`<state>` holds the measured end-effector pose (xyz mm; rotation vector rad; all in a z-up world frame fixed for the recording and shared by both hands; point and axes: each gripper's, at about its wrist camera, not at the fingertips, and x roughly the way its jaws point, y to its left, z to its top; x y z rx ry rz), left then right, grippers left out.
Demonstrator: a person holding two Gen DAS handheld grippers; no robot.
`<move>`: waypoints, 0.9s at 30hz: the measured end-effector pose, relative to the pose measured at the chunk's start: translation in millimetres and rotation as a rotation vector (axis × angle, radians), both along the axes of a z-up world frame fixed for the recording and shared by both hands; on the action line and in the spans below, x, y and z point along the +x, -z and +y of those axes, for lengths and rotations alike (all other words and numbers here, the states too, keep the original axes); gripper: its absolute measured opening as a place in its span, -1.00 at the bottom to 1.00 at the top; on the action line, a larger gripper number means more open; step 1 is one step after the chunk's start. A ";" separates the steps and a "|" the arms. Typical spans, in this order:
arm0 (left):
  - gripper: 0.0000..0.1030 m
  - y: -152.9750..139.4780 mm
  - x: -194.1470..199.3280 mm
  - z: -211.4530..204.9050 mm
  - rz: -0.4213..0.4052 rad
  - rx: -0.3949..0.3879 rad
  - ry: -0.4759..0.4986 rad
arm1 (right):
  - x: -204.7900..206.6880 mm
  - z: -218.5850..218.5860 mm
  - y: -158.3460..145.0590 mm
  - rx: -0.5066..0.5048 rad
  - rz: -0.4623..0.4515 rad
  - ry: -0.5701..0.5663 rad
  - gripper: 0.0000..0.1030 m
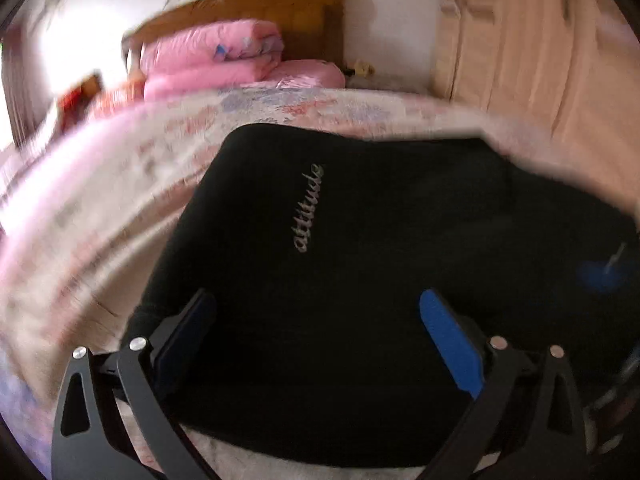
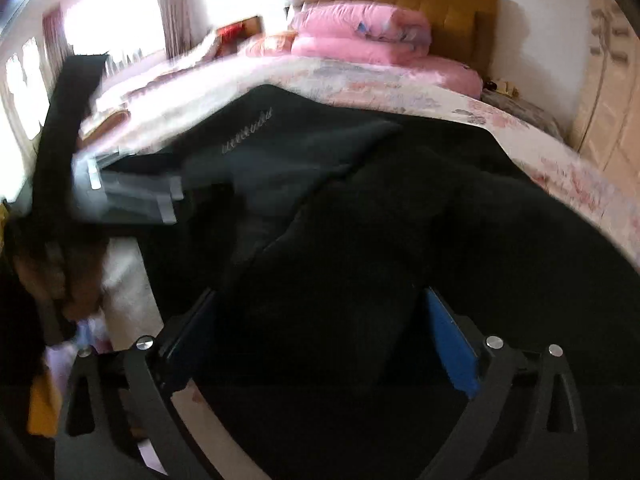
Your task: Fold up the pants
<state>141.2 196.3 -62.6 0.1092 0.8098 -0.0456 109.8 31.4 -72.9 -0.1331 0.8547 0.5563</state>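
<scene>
Black pants [image 1: 360, 220] lie folded on the bed, with grey "attitude" lettering [image 1: 310, 208] on top. My left gripper [image 1: 316, 316] hovers over their near part, jaws open wide with nothing clamped. A blurred blue pad [image 1: 600, 274] of the other tool shows at the right edge. In the right wrist view the pants [image 2: 420, 208] fill the middle. A raised ridge of black cloth runs between the spread jaws of my right gripper [image 2: 320, 320], and the pads stand clear of it. The left tool's blurred grey body [image 2: 120, 188] is over the pants' left edge.
The bed has a pale floral cover [image 1: 120, 184] [image 2: 400, 80]. Folded pink quilts [image 1: 212, 60] [image 2: 360, 32] are stacked against the wooden headboard [image 1: 280, 4]. A light wooden wardrobe [image 1: 540, 60] stands to the right. A hand [image 2: 60, 272] shows at the left, with a bright window [image 2: 112, 20] behind it.
</scene>
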 end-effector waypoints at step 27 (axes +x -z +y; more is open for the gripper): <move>0.97 -24.5 36.9 22.2 0.077 -0.171 -0.081 | -76.6 -239.9 -56.6 0.272 -0.080 0.560 0.87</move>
